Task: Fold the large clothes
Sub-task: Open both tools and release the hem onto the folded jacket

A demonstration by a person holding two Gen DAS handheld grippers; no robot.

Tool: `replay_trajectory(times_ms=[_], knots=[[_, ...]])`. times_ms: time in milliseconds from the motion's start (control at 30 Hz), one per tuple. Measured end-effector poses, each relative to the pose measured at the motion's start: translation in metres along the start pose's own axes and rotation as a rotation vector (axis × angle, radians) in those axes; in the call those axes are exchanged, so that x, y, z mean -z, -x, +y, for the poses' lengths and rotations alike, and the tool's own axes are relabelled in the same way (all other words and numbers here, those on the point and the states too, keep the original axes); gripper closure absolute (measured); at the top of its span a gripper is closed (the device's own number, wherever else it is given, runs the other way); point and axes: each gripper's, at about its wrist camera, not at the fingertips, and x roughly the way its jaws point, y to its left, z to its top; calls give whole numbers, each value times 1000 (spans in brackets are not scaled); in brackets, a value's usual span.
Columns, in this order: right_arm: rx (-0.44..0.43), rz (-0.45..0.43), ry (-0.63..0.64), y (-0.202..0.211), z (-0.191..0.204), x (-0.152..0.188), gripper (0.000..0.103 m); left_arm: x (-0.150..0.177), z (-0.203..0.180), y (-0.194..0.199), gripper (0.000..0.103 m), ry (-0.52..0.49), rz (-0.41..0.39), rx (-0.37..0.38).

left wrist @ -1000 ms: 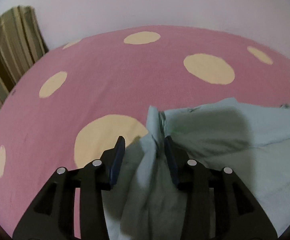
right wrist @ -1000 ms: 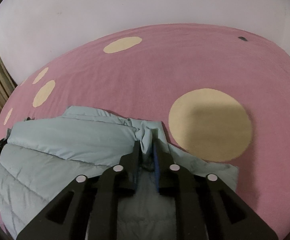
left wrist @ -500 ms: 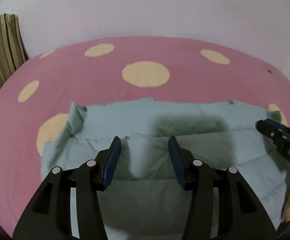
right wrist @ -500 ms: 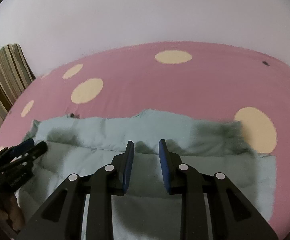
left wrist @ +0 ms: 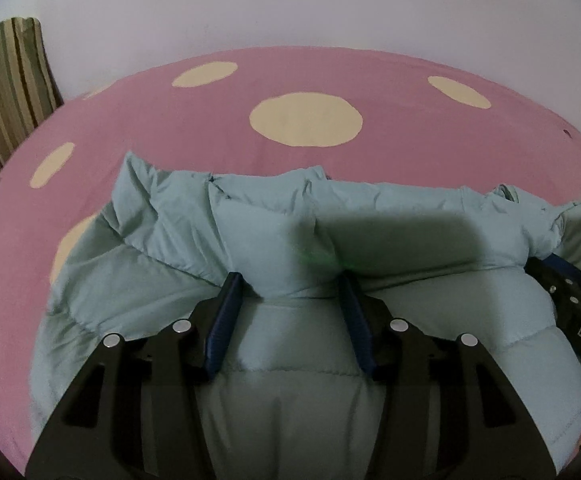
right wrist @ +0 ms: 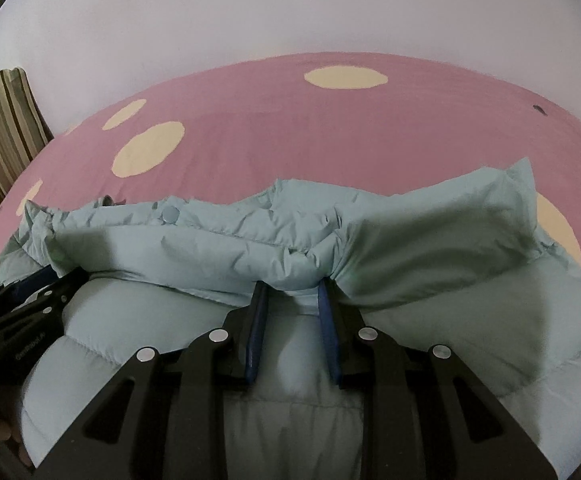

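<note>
A pale blue puffer jacket [left wrist: 390, 240] lies across the pink bed; it also fills the lower half of the right wrist view [right wrist: 194, 248]. My left gripper [left wrist: 290, 284] is open, its fingertips pushed against the jacket's folded-over far flap, with padding bulging between the jaws. My right gripper [right wrist: 292, 290] is open too, narrower, its tips tucked under the same flap further right. The right gripper's body shows at the right edge of the left wrist view [left wrist: 570, 300], and the left gripper's body shows at the left edge of the right wrist view [right wrist: 22, 304].
The bed has a pink sheet with large cream dots [left wrist: 306, 120], also in the right wrist view [right wrist: 150, 148]. A white wall [left wrist: 290, 8] stands behind the bed. A striped green and brown curtain [left wrist: 2, 80] hangs at the far left.
Both grippers let go of the jacket's corners a second ago, pulled back, and have now moved forward and down into the folded flap's edge. The jacket lies doubled over.
</note>
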Motion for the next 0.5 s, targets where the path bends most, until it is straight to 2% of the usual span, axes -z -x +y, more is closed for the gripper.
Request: replay_trajectory(times_ms=[100,167,233,367,500], knots=[[-17,-41,-9,33,2,3,76,5,9,29,52,53,-27,38],[-39,-67,1,52,8,10,74,11,11,47,52,86,-40,101],[-50,-82,30,63,17,18,71,19,5,57,52,71,-51,134],[-36,-62,82,60,32,33,71,32,-16,46,51,-2,-40,96],[-12,-24,88,35,31,48,70,39,-23,26,50,-29,-8,69]])
